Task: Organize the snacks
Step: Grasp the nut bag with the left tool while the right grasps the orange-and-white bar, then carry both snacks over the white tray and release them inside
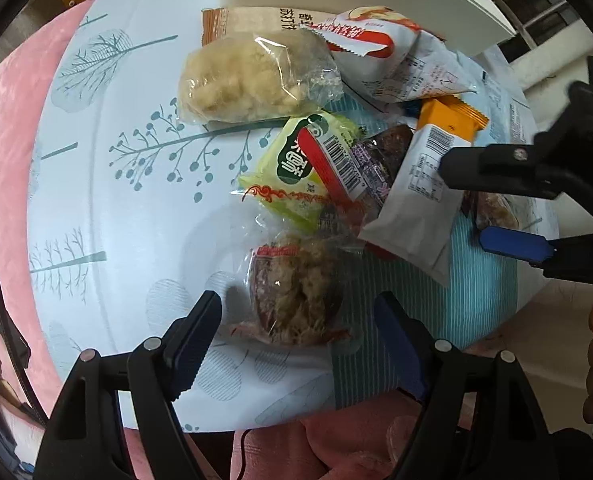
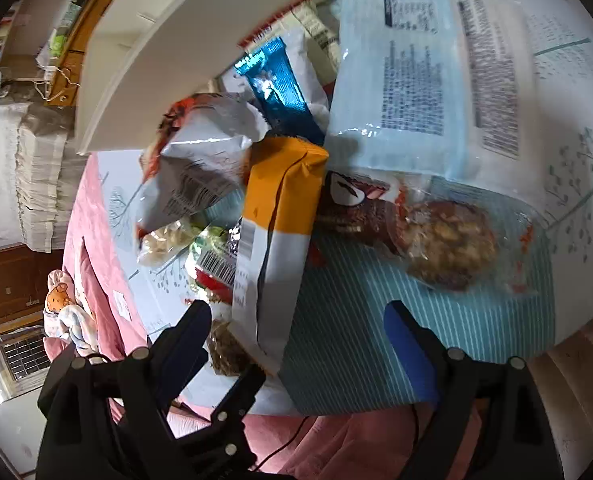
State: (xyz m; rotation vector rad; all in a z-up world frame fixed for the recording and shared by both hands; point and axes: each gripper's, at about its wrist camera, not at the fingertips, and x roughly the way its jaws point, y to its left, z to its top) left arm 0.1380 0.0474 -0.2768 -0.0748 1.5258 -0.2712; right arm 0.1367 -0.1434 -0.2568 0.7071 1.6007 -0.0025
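Note:
A pile of snack packets lies on a round table (image 1: 108,208) with a tree-print cloth. My left gripper (image 1: 298,320) is open, its fingers on either side of a clear-wrapped brown meat-floss cake (image 1: 296,292). My right gripper (image 2: 298,328) is open around the lower end of an orange-and-white packet (image 2: 274,236); it shows in the left wrist view (image 1: 464,204) beside that packet (image 1: 420,196). Also in the pile are a green packet (image 1: 296,168), a clear bag of pale puffs (image 1: 248,76) and a red-and-white packet (image 1: 368,40).
A white bin or shelf edge (image 2: 200,40) stands over the far side of the pile. A large pale-blue printed bag (image 2: 408,76) and a clear-wrapped nut cake (image 2: 448,240) lie to the right. Pink bedding (image 1: 8,152) surrounds the table.

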